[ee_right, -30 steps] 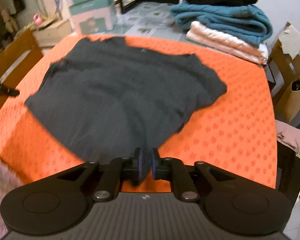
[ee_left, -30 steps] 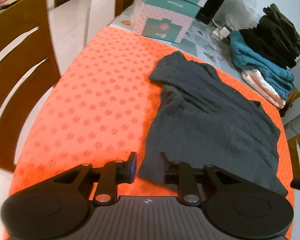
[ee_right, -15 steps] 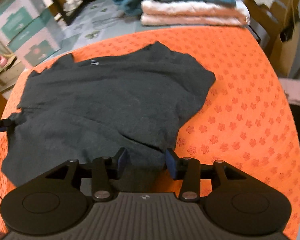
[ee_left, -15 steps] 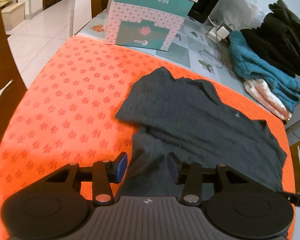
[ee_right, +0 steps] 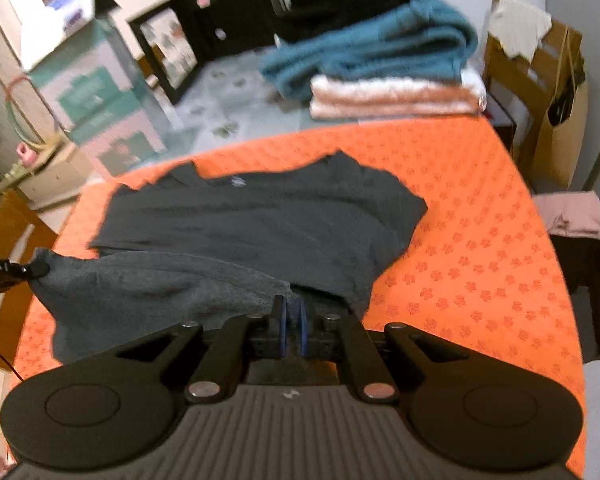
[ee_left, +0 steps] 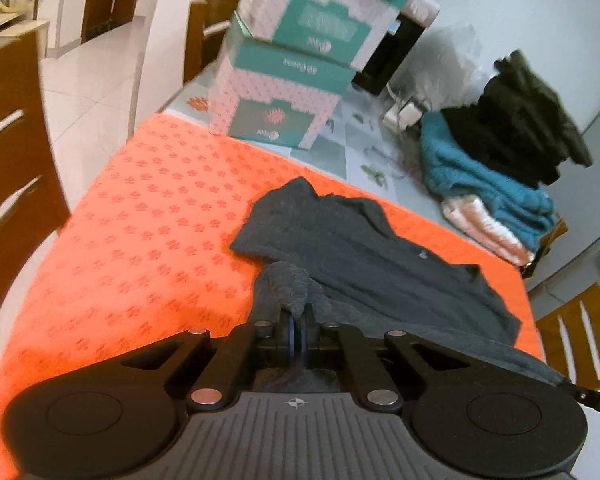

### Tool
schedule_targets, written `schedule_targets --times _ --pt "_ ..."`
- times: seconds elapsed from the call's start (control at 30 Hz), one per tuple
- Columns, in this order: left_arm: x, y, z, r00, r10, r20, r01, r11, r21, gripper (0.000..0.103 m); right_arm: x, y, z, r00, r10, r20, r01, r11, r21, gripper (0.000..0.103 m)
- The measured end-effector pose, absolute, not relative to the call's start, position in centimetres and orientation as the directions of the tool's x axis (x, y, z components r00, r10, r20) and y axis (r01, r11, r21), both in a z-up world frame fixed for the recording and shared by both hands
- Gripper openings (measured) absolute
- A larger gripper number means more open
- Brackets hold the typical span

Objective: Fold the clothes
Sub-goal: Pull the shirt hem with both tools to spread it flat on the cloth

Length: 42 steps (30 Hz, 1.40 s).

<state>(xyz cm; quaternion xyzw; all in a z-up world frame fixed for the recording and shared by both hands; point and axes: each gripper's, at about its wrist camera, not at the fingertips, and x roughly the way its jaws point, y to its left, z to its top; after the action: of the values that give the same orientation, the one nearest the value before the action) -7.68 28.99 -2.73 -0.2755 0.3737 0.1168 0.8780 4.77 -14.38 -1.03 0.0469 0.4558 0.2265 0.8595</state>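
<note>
Both grippers, open a moment ago, are now pinching the shirt [ee_right: 260, 220] hem: left gripper [ee_left: 297, 330], right gripper [ee_right: 291, 330]. Keep the raised hem level and taut while carrying it toward the collar.

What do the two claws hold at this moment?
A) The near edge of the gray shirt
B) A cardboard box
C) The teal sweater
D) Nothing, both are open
A: the left claw and the right claw are each shut on the near edge of the gray shirt, which is lifted off the orange cloth.
</note>
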Motion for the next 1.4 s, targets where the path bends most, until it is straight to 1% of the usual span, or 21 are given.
schedule_targets --times 0.23,0.37,0.5,0.67,0.77,0.87,1.0,1.07,1.17,1.2,1.23,1.3,1.33,1.4 --pt "-13.8 27.5 -1.0 0.688 0.019 -0.725 -0.431 0.815 -0.388 0.005 -1.6 -16.3 1.4 0.497 0.476 -0.726 -0.396 0.868 0.298 0.008" --pt "-17.2 26.4 -0.4 0.678 0.035 -0.734 -0.443 0.816 -0.371 0.005 -5.5 -16.9 2.1 0.487 0.493 -0.721 -0.431 0.854 0.293 0.008" --pt "-20.9 25.5 0.2 0.683 0.039 -0.729 -0.454 0.805 -0.382 0.005 -9.7 -17.9 2.6 0.478 0.505 -0.719 -0.462 0.84 0.283 0.007" --pt "-25.3 23.8 -0.8 0.661 0.031 -0.75 -0.472 0.794 -0.384 0.005 -15.3 -18.8 2.7 0.453 0.513 -0.729 -0.517 0.817 0.255 0.007" --pt "-27.8 22.9 -1.6 0.642 0.024 -0.766 -0.484 0.788 -0.381 0.005 -18.5 -19.3 1.8 0.439 0.499 -0.747 -0.523 0.818 0.239 0.007" --pt "-29.3 21.8 -2.6 0.628 0.028 -0.778 -0.465 0.815 -0.346 0.005 -21.9 -20.0 0.6 0.444 0.484 -0.754 -0.523 0.823 0.221 0.007" --pt "-30.5 20.7 -4.5 0.601 0.046 -0.798 -0.423 0.865 -0.269 0.006 -25.4 -20.3 -2.9 0.449 0.475 -0.756 -0.54 0.819 0.194 0.007" --pt "-31.3 20.2 -5.3 0.582 0.054 -0.811 -0.41 0.881 -0.236 0.006 -26.6 -20.1 -5.1 0.429 0.452 -0.782 -0.547 0.819 0.173 0.008" --pt "-33.4 19.7 -5.5 0.577 0.055 -0.815 -0.411 0.882 -0.231 0.009 -28.3 -20.0 -7.0 0.399 0.413 -0.819 -0.554 0.82 0.144 0.008" --pt "-34.2 19.5 -5.4 0.579 0.057 -0.813 -0.412 0.881 -0.231 0.014 -28.8 -19.9 -7.4 0.389 0.399 -0.83 -0.555 0.821 0.134 0.008" --pt "-34.7 19.3 -5.3 0.584 0.061 -0.81 -0.414 0.88 -0.232 0.015 -29.2 -19.9 -7.2 0.385 0.399 -0.832 -0.558 0.819 0.135 0.008" --pt "-35.2 19.1 -5.0 0.595 0.067 -0.801 -0.415 0.879 -0.235 0.028 -29.7 -19.9 -6.6 0.39 0.409 -0.825 -0.557 0.818 0.142 0.008" --pt "-35.2 18.9 -4.9 0.603 0.07 -0.795 -0.413 0.88 -0.236 0.031 -29.7 -19.9 -6.2 0.396 0.41 -0.822 -0.553 0.821 0.142 0.009" --pt "-34.8 18.6 -4.9 0.612 0.071 -0.788 -0.399 0.887 -0.23 0.042 -28.8 -19.7 -5.6 0.405 0.411 -0.817 -0.541 0.828 0.149 0.01"
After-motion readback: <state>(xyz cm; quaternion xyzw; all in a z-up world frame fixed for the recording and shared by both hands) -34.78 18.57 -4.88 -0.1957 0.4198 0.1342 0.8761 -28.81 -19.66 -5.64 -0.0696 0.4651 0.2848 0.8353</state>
